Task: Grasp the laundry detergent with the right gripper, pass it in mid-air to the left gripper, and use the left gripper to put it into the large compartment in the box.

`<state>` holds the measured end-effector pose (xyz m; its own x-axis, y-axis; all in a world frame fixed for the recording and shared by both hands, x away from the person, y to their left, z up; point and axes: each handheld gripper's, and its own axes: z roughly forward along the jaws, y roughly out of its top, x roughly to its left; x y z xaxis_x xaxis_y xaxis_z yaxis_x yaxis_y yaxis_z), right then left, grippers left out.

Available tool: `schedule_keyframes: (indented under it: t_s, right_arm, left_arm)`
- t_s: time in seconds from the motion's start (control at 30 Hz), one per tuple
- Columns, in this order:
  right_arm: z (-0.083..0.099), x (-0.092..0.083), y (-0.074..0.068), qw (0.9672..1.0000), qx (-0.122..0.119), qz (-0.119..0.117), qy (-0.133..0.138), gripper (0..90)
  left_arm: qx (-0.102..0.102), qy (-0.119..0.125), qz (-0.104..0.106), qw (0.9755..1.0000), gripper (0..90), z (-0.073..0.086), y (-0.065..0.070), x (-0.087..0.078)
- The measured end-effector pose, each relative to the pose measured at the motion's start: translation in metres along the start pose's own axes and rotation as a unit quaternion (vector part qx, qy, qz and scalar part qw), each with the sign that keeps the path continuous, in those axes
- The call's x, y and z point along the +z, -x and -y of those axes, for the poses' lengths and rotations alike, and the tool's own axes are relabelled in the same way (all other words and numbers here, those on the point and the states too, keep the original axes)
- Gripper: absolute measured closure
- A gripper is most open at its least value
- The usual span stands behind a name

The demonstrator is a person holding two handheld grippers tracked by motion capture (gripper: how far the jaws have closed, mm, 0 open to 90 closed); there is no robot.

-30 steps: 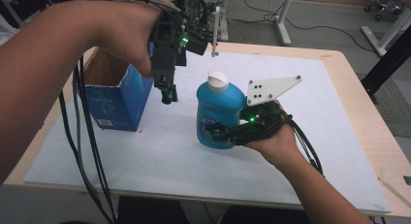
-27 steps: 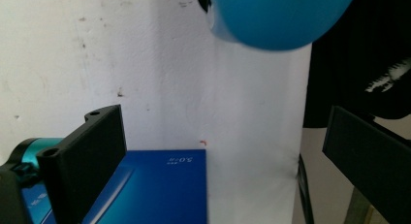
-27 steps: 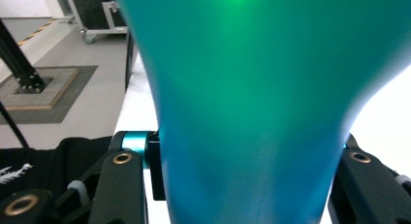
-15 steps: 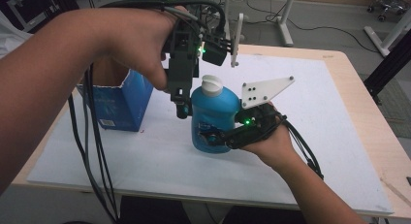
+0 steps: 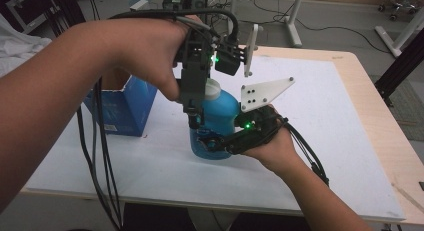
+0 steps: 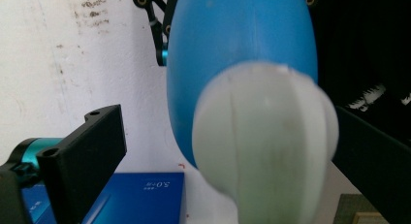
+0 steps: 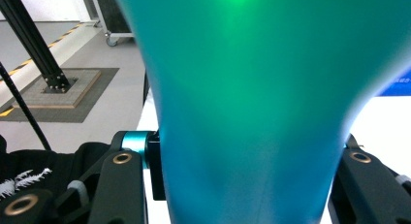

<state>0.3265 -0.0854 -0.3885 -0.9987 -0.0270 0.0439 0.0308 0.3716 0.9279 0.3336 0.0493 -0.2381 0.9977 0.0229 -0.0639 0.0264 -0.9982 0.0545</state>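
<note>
A blue bottle (image 5: 222,113) with a white cap (image 5: 214,87) stands on the white mat (image 5: 325,116). My right gripper (image 5: 210,143) comes in level from the right and is shut on the bottle's lower body (image 7: 242,88), with a jaw pressed on either side of it. My left gripper (image 5: 199,116) points down over the bottle's top. In the left gripper view the cap (image 6: 264,146) sits between its open jaws, with a clear gap on the left side; the right jaw is close to the cap. Below it the bottle's body (image 6: 232,49) runs down to the mat.
An open blue cardboard box (image 5: 125,108) stands on the mat left of the bottle, close to the left forearm. Black cables (image 5: 100,156) hang from the left gripper over the table's front edge. The wooden table edge (image 5: 385,141) runs along the right.
My left gripper has moved right from beside the blue box to over the bottle, and the cap now sits between its jaws. The right gripper and bottle have barely moved.
</note>
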Motion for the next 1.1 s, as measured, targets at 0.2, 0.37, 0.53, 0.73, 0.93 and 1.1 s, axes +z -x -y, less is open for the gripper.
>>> schedule_keyframes:
  t_s: [0.2,0.37,0.53,0.73,0.93,1.1]
  right_arm:
    - [-0.002,0.005,0.000,1.0000,0.000,-0.005,-0.001,45.9]
    - [-0.004,0.007,0.001,1.0000,0.000,-0.007,0.000,45.9]
    - [-0.005,0.008,0.001,0.9999,0.003,-0.011,0.001,45.9]
    - [-0.005,0.008,0.002,1.0000,0.001,-0.010,0.003,46.0]
    - [-0.005,0.008,0.002,1.0000,0.000,-0.009,0.003,46.0]
    - [-0.005,0.007,0.002,1.0000,0.002,-0.009,0.004,45.9]
  left_arm:
    - [0.003,0.001,-0.002,1.0000,1.8,-0.002,0.002,0.003]
    - [0.003,-0.001,-0.001,1.0000,1.8,-0.004,0.003,0.006]
    - [0.006,-0.003,-0.004,1.0000,1.8,-0.006,0.004,0.011]
    - [0.004,-0.009,-0.008,0.9999,1.8,-0.008,0.003,0.013]
    - [0.000,-0.010,-0.017,0.9998,2.8,-0.008,0.002,0.014]
    - [0.003,-0.006,-0.015,0.9999,7.4,-0.009,0.004,0.012]
